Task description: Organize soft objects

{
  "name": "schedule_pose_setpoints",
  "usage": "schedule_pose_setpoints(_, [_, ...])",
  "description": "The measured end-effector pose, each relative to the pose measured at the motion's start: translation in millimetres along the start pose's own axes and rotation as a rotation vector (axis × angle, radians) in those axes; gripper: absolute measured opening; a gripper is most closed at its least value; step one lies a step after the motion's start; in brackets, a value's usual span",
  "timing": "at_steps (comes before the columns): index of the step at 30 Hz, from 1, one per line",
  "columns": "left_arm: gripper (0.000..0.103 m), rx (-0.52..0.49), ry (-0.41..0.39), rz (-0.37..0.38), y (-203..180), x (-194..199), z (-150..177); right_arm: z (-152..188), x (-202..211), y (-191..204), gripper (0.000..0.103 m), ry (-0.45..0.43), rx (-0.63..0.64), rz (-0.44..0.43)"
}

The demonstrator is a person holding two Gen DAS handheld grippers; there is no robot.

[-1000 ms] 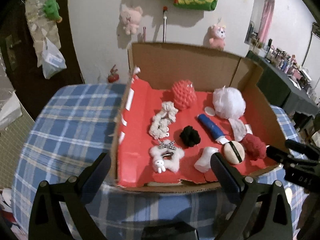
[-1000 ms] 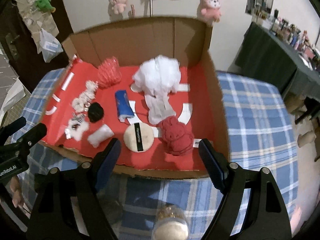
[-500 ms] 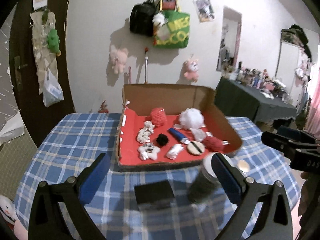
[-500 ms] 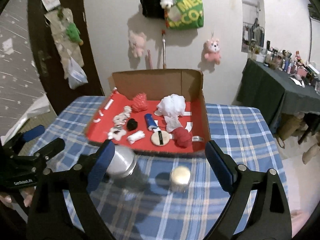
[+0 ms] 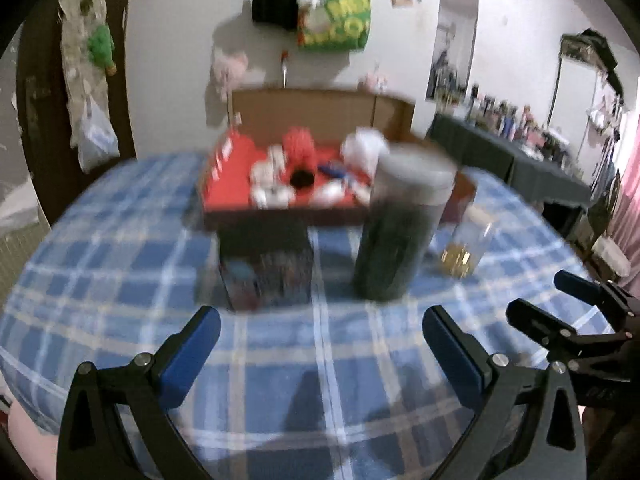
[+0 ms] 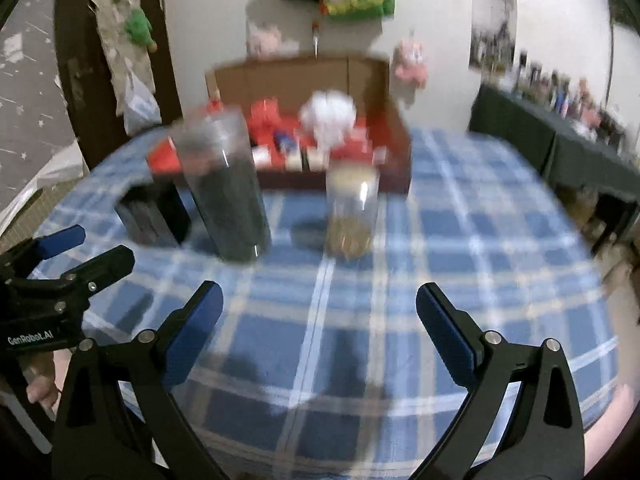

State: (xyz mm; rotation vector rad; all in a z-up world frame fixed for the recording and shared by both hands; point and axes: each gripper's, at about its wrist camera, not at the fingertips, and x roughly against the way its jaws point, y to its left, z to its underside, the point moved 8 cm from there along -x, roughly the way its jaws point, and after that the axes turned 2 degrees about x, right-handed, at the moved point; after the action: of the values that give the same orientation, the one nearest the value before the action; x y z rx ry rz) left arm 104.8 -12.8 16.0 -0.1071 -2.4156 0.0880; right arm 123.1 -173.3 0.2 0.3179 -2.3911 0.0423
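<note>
A cardboard box (image 5: pixel 304 110) with a red floor stands at the far side of the checked table; it also shows in the right wrist view (image 6: pixel 304 76). In it lie soft things, blurred: a red knitted ball (image 5: pixel 299 148), a white puff (image 5: pixel 362 142) (image 6: pixel 329 114), a black pompom (image 5: pixel 301 178). My left gripper (image 5: pixel 320 344) is open and empty, low over the near tablecloth. My right gripper (image 6: pixel 318 320) is open and empty too, likewise well short of the box. Each gripper shows in the other's view: the right one (image 5: pixel 560 320), the left one (image 6: pixel 72 252).
Between me and the box stand a tall dark cylinder with a grey lid (image 5: pixel 400 232) (image 6: pixel 226 192), a small dark box (image 5: pixel 266 264) (image 6: pixel 154 212) and a clear jar with a yellowish filling (image 5: pixel 464 240) (image 6: pixel 352 212). Plush toys and bags hang on the wall.
Both grippers have pulled back from over the box and dropped low toward the near table edge. The cylinder, dark box and jar came into view. Both stay open.
</note>
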Motion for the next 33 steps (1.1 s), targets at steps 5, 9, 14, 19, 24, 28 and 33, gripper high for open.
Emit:
schedule_pose_setpoints(5, [0.103,0.006,0.088,-0.041,4,-36,27,21,-38,-10,0.099,0.087,-0.031,0.005])
schedule_pose_setpoints(9, [0.103,0.002,0.118,-0.060,7,-50,35,27,-52,-18,0.099,0.114,-0.033,0.037])
schedule_pose_setpoints(14, [0.103,-0.026,0.104,-0.091,5,-55,39,28,-55,-22,0.099,0.100,-0.019,0.077])
schedule_pose_setpoints(19, [0.103,-0.004,0.097,-0.090,7,-54,40,28,-56,-23,0.100,0.093,-0.025,0.082])
schedule_pose_setpoints(24, [0.103,-0.003,0.098,-0.090,8,-54,40,28,-56,-23,0.100,0.093,-0.022,0.087])
schedule_pose_setpoints(28, [0.103,-0.002,0.101,-0.089,8,-54,39,28,-56,-23,0.100,0.093,-0.023,0.087])
schedule_pose_setpoints(33, [0.103,-0.001,0.102,-0.090,9,-57,38,28,-56,-23,0.100,0.093,-0.023,0.086])
